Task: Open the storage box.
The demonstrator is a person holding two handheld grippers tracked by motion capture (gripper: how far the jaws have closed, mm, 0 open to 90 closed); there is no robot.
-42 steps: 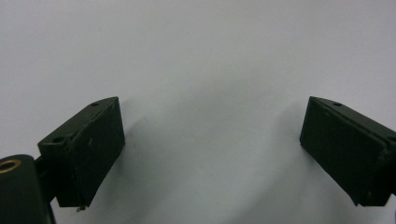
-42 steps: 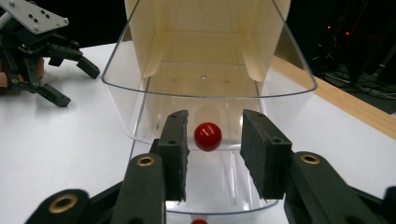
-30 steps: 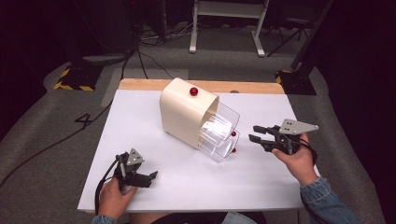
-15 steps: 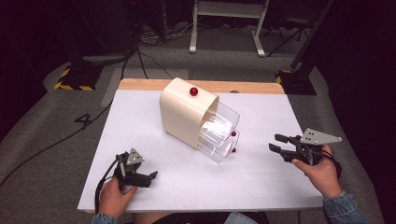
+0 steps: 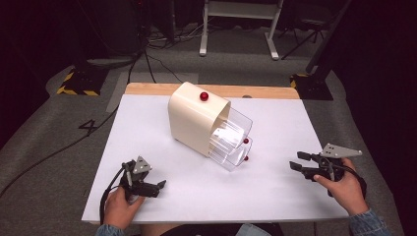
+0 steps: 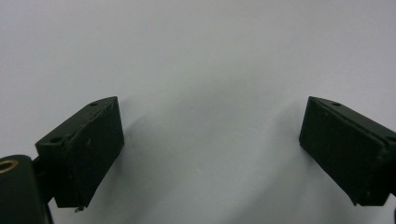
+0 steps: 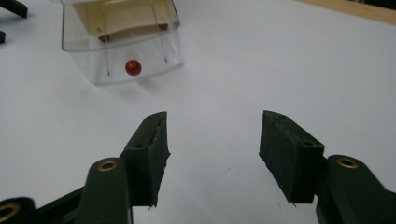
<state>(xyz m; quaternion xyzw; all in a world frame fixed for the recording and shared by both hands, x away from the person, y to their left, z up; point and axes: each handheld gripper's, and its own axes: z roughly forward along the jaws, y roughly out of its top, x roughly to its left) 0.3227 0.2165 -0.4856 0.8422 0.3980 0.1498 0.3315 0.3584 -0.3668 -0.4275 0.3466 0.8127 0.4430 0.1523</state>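
Observation:
A cream box (image 5: 195, 117) with a red knob (image 5: 203, 96) on top sits mid-table, two clear drawers (image 5: 230, 141) pulled out toward the right front. The lower drawer (image 7: 122, 59) has a red knob (image 7: 133, 67) on its front. My right gripper (image 5: 297, 161) rests low at the right front of the table, well clear of the drawers; its jaws have just been opening and nothing is between them (image 7: 214, 156). My left gripper (image 5: 160, 186) lies at the left front, jaws wide apart over bare white table (image 6: 210, 144), holding nothing.
The white tabletop (image 5: 275, 123) has a wooden strip (image 5: 265, 92) along its far edge. Grey carpet, cables and a white stand (image 5: 241, 24) lie beyond the table. A yellow-black striped mat (image 5: 78, 83) is on the floor at left.
My right gripper has drawn back from the drawers toward the right front and sunk lower, its jaws spreading. The left gripper has stayed where it was.

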